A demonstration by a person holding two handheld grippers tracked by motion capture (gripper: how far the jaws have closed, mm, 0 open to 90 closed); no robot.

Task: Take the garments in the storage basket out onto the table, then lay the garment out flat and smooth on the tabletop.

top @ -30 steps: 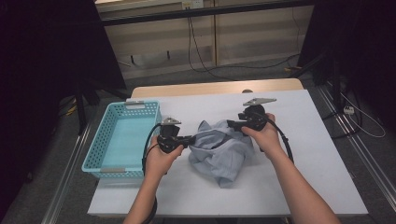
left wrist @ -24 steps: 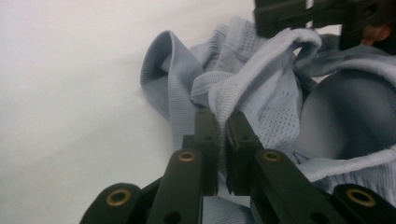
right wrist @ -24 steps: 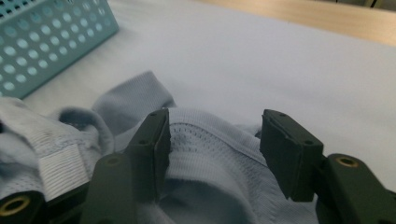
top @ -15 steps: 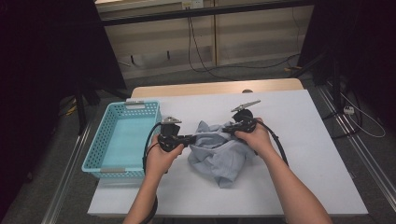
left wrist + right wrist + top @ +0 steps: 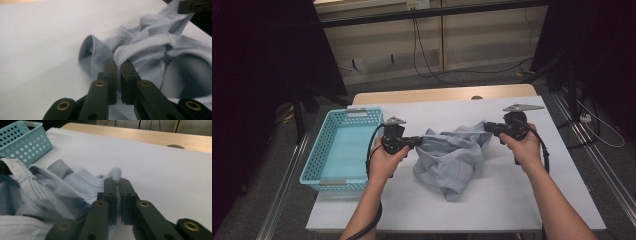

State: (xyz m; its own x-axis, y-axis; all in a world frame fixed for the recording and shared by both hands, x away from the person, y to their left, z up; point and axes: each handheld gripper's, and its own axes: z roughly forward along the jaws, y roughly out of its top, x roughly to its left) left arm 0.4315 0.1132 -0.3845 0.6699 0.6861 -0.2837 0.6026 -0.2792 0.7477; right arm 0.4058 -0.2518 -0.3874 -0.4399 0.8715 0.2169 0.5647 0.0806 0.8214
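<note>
Both grippers, left gripper (image 5: 418, 142) and right gripper (image 5: 486, 126), pinch the light-blue garment (image 5: 452, 160); turquoise basket (image 5: 314, 167) holds nothing.

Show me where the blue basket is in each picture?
High view: the blue basket sits at the left, on the left edge of the white table, beside the left gripper.
Left gripper view: not in this picture.
Right gripper view: the basket's corner is at the top left.
Shared landmark: the crumpled light blue shirt, which lies right of the basket.
</note>
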